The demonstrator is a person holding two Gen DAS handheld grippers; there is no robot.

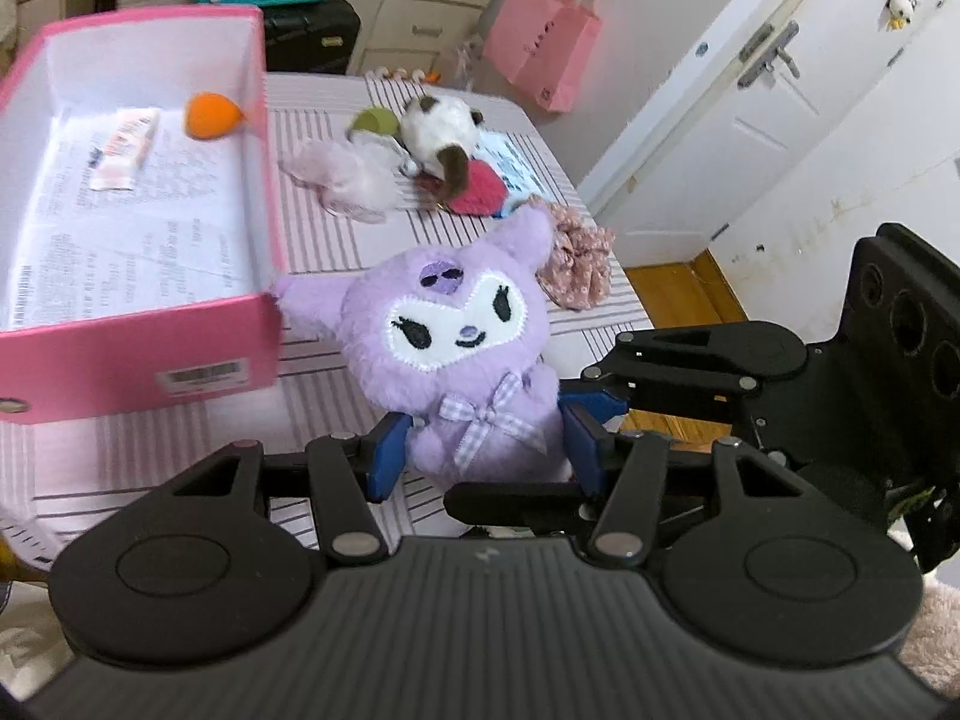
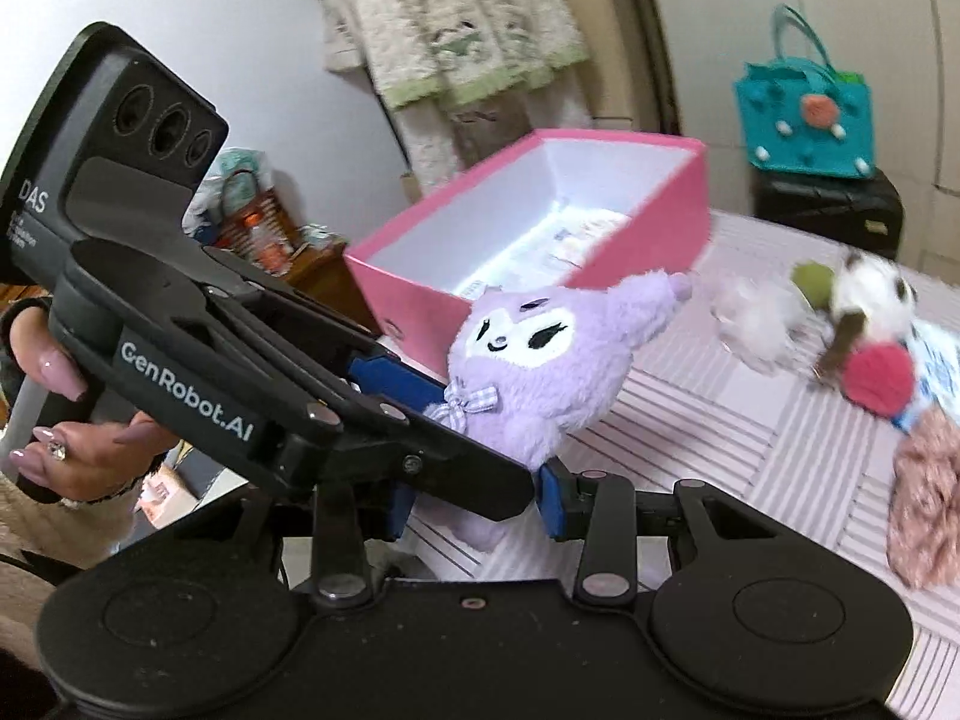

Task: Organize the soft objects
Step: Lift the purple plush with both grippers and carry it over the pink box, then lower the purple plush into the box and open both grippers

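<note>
Purple plush fills the left wrist view: the purple plush doll (image 1: 468,354) sits between the left gripper (image 1: 486,450)'s blue fingers (image 1: 390,456), which pinch its lower body from both sides. The right gripper (image 1: 600,402) reaches in from the right, its fingers at the same toy. Beyond the fingers to the left stands the pink box (image 1: 138,348), holding only an orange ball (image 1: 211,115) and a small tube (image 1: 123,147). Farther ahead on the striped surface (image 1: 336,240) lie a white-and-brown plush (image 1: 441,129), a red pom (image 1: 477,189), a pale fluffy piece (image 1: 345,177) and a floral scrunchie (image 1: 579,261).

In the right wrist view, the right gripper (image 2: 480,510) closes narrowly on the doll's (image 2: 540,372) underside, with the left gripper (image 2: 396,384) crossing from the left and the box (image 2: 690,204) just behind.

The sorting seems barely begun: most soft things remain outside the box.
</note>
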